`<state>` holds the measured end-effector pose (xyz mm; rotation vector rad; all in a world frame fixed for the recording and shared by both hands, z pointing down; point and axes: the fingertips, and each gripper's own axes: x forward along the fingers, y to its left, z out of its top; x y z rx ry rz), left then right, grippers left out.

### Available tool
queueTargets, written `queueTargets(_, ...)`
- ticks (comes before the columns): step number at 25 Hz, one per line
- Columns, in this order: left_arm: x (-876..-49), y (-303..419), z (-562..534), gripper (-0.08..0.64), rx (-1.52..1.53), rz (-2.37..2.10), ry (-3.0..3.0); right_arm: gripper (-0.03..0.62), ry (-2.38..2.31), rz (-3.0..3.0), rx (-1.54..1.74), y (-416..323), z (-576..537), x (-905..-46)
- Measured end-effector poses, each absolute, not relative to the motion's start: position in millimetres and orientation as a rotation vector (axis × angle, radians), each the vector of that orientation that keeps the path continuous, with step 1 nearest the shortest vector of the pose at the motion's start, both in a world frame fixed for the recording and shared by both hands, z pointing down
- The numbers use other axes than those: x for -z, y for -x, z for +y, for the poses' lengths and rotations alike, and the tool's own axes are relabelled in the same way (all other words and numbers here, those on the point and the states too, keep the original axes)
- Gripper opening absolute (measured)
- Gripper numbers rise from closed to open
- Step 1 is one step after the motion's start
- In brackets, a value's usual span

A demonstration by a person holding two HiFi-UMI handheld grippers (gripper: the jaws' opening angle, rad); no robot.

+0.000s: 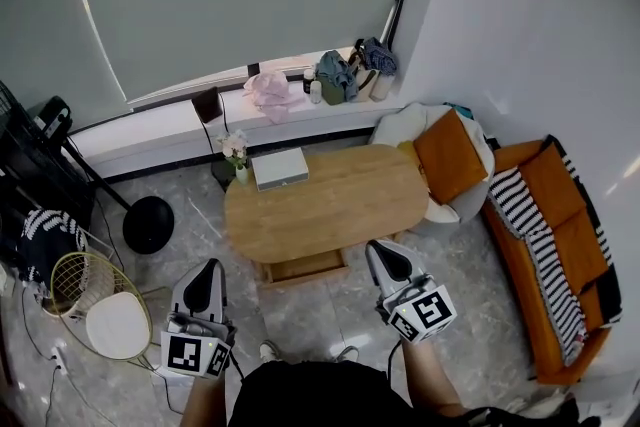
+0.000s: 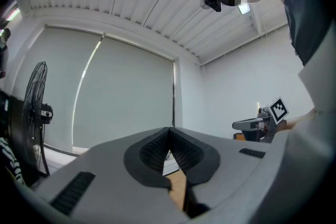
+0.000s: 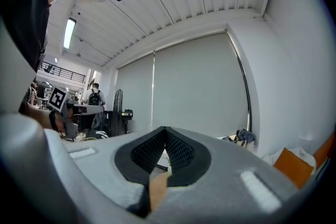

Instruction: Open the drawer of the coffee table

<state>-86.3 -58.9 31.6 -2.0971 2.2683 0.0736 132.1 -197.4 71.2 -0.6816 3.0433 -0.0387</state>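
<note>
The oval wooden coffee table [image 1: 330, 200] stands in the middle of the head view. Its drawer [image 1: 303, 267] shows under the near edge, sticking out a little. My left gripper [image 1: 207, 265] hangs to the left of the drawer, short of the table, with its jaws shut and nothing in them. My right gripper [image 1: 383, 247] is just right of the drawer, by the table's near right edge, also shut and empty. In the left gripper view the left gripper's pads [image 2: 169, 129] meet at the tip. The right gripper view shows the right gripper's pads [image 3: 165, 128] closed together.
A white box [image 1: 280, 167] and a small flower vase [image 1: 236, 153] sit on the table's far left. An orange sofa [image 1: 550, 245] with a striped throw runs along the right, beside a white beanbag with an orange cushion [image 1: 447, 155]. A fan base [image 1: 148, 223] and wire basket [image 1: 75, 280] stand left.
</note>
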Motion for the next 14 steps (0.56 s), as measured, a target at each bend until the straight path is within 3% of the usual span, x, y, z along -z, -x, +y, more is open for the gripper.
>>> queueTargets(14,-31.9,88.2,-58.6,0.008,-0.081,2.294,2.075,0.005,0.661,3.042,0.017,-126.9,-202.4,-67.1)
